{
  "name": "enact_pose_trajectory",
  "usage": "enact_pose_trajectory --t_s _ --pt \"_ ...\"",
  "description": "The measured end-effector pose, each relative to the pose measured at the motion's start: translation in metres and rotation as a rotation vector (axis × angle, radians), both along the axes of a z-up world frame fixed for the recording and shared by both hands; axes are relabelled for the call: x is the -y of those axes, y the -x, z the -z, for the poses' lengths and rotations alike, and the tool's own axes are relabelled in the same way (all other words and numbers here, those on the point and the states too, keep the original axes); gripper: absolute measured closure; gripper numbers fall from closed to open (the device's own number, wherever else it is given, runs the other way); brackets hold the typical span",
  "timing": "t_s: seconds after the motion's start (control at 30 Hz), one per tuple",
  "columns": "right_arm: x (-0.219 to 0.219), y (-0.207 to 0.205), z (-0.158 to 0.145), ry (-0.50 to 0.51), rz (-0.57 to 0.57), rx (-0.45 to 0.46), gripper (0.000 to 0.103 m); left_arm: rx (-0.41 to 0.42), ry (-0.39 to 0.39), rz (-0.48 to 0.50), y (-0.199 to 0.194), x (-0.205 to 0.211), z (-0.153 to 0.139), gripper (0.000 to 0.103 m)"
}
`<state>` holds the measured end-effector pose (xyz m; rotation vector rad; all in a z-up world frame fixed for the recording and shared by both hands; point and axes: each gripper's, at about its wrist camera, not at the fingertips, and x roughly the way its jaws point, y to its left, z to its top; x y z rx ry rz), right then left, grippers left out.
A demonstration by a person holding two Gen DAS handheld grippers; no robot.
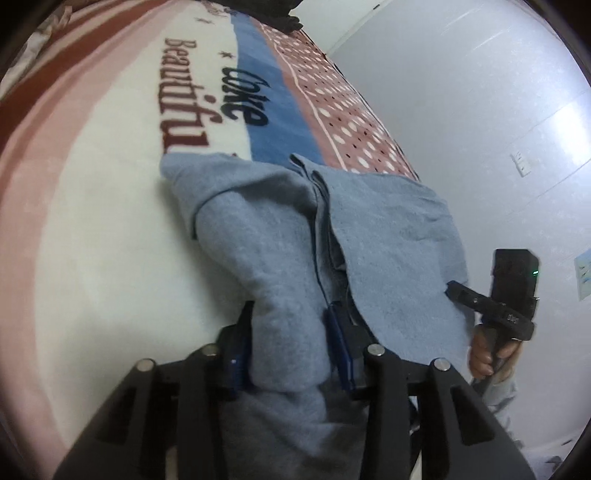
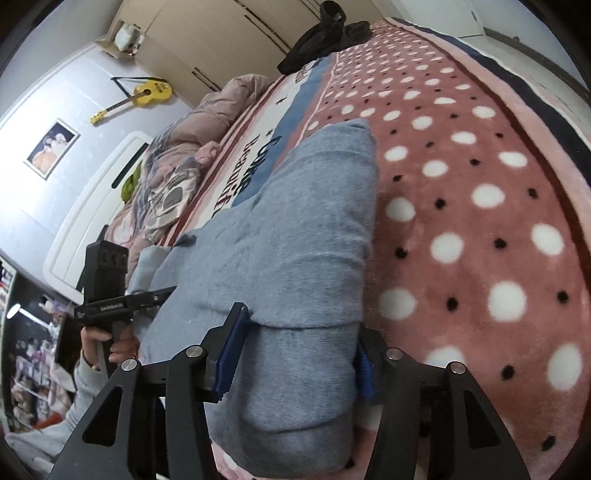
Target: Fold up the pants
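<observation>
Grey-blue pants [image 1: 369,236] lie on a bed blanket [image 1: 110,221], folded lengthwise with layered edges. My left gripper [image 1: 291,332] is shut on a bunched end of the pants near the blanket's white band. In the right wrist view the pants [image 2: 295,229] stretch away over the pink dotted blanket [image 2: 480,221]. My right gripper [image 2: 299,343] is shut on a thick folded end of them. The right gripper also shows in the left wrist view [image 1: 495,306], and the left one in the right wrist view [image 2: 110,295], each held by a hand.
Dark clothes [image 2: 325,33] lie at the far end of the bed. A rumpled duvet [image 2: 184,166] lies along the headboard side. A yellow guitar [image 2: 140,96] hangs on the wall. A white wall [image 1: 480,129] borders the bed.
</observation>
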<state>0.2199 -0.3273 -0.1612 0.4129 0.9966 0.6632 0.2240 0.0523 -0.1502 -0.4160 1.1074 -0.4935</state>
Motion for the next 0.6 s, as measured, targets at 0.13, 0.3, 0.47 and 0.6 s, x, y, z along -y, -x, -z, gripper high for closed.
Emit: enact_pose_trajectory --t_s 0.13,0.3,0.47,0.6 --pt "-0.01 0.008 -0.02 0.013 -0.005 0.082 0.079 0.07 -0.025 0.007 0.003 0.007 -0.016 0.085" --pt "-0.026 0.019 -0.06 0.035 0.003 0.195 0.082 0.201 -0.039 -0.02 0.011 -0.003 -0.067 0.086" --pt "-0.053 0.028 -0.108 -0.016 0.008 0.276 0.083 0.309 0.016 -0.052 0.023 -0.047 -0.126 0.086" --pt "-0.106 0.031 -0.143 -0.02 -0.035 0.343 0.083 0.378 -0.022 -0.094 0.043 -0.094 -0.159 0.086"
